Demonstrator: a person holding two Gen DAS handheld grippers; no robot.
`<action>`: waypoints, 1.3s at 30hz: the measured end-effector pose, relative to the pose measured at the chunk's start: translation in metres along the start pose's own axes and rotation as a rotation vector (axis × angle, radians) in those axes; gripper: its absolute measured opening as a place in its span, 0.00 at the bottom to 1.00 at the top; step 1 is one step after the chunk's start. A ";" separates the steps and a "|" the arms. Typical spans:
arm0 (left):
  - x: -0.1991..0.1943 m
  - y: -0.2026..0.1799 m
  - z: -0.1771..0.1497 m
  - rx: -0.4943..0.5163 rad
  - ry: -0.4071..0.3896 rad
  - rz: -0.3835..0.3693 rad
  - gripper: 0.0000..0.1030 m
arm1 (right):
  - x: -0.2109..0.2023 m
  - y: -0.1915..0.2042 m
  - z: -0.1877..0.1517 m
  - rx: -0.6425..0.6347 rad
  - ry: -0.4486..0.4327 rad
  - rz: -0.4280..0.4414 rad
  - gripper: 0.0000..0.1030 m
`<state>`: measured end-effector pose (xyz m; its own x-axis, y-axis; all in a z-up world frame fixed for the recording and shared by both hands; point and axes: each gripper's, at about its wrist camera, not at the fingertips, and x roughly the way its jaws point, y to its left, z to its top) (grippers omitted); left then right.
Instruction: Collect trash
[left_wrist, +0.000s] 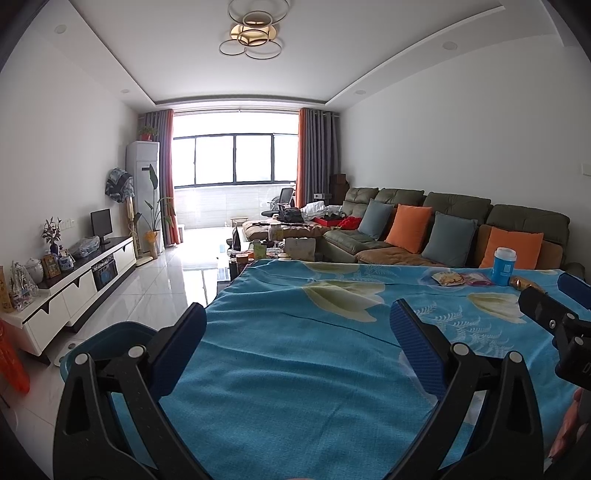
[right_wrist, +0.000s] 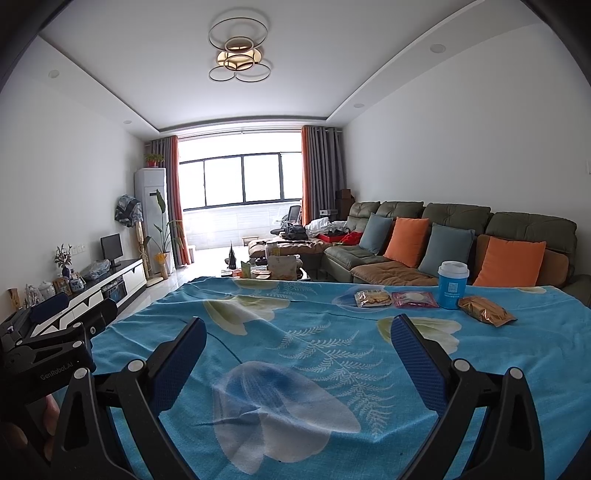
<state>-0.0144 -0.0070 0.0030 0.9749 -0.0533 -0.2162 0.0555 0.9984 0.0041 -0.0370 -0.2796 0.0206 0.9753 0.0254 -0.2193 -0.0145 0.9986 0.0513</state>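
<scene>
A table with a blue floral cloth (right_wrist: 314, 332) carries the trash at its far right: a yellow snack packet (right_wrist: 373, 298), a pink packet (right_wrist: 414, 300), a blue cup with a white lid (right_wrist: 452, 284) and a gold-brown wrapper (right_wrist: 485, 311). The left wrist view shows the same cup (left_wrist: 503, 266), yellow packet (left_wrist: 448, 278) and pink packet (left_wrist: 476, 279). My right gripper (right_wrist: 299, 334) is open and empty over the cloth, short of the trash. My left gripper (left_wrist: 297, 319) is open and empty over the cloth's left part. A blue bin (left_wrist: 110, 341) stands off the table's left edge.
A sofa with orange and grey cushions (right_wrist: 461, 240) runs along the right wall behind the table. A cluttered coffee table (right_wrist: 269, 271) stands beyond the table's far edge. A white TV cabinet (left_wrist: 74, 288) lines the left wall.
</scene>
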 end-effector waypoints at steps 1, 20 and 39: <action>-0.001 0.000 0.000 0.000 0.000 0.000 0.95 | -0.001 0.000 0.000 0.000 0.000 0.000 0.94; 0.000 0.000 -0.001 0.004 0.006 0.005 0.95 | 0.001 0.000 0.001 0.004 0.001 0.002 0.94; 0.002 0.002 -0.004 0.006 0.018 0.003 0.95 | 0.003 -0.001 0.000 0.008 0.007 0.002 0.94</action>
<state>-0.0130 -0.0052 -0.0015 0.9711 -0.0499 -0.2334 0.0537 0.9985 0.0102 -0.0338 -0.2803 0.0202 0.9737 0.0278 -0.2262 -0.0146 0.9981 0.0598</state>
